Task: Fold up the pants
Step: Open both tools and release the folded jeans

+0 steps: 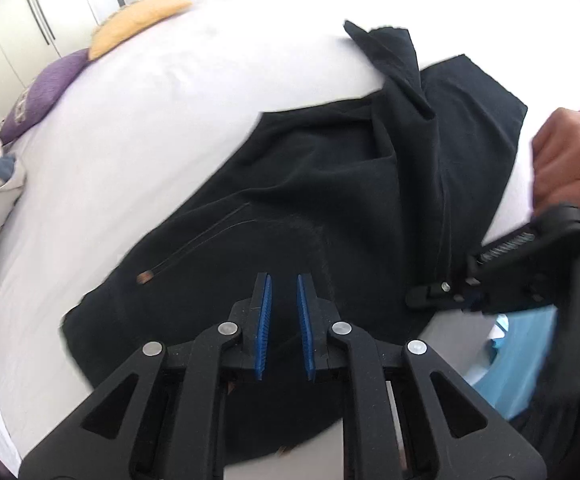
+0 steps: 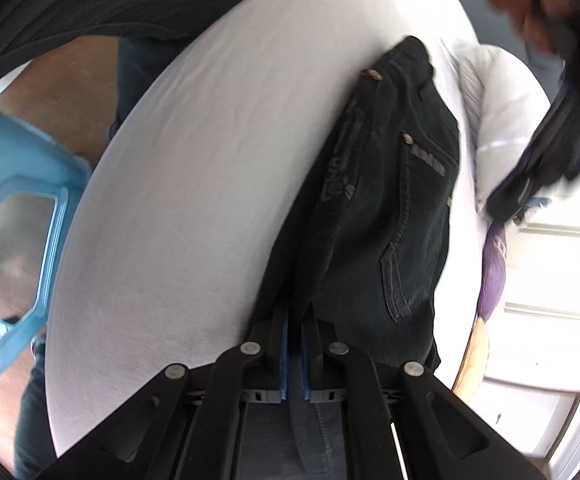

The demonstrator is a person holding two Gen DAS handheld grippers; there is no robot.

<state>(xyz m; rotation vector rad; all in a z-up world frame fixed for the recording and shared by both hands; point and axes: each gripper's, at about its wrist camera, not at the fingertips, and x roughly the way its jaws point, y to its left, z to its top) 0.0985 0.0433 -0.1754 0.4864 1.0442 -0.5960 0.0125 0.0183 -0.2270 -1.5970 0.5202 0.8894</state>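
Black pants (image 1: 330, 184) lie on a white bed sheet (image 1: 150, 128), partly folded, with a leg end lifted at the far side. My left gripper (image 1: 284, 284) is open with a narrow gap between its blue pads, just above the pants and holding nothing. My right gripper (image 1: 422, 292) shows at the right edge of the pants, held by a hand (image 1: 570, 156). In the right wrist view my right gripper (image 2: 294, 316) is shut on a fold of the pants (image 2: 390, 184), whose pocket and rivets show ahead.
A purple cushion (image 1: 38, 92) and a yellow cushion (image 1: 138, 20) lie at the far left of the bed. A white pillow (image 2: 502, 120) lies beyond the pants. A blue plastic stool (image 2: 14, 208) stands beside the bed. White wardrobe doors (image 1: 30, 12) are behind.
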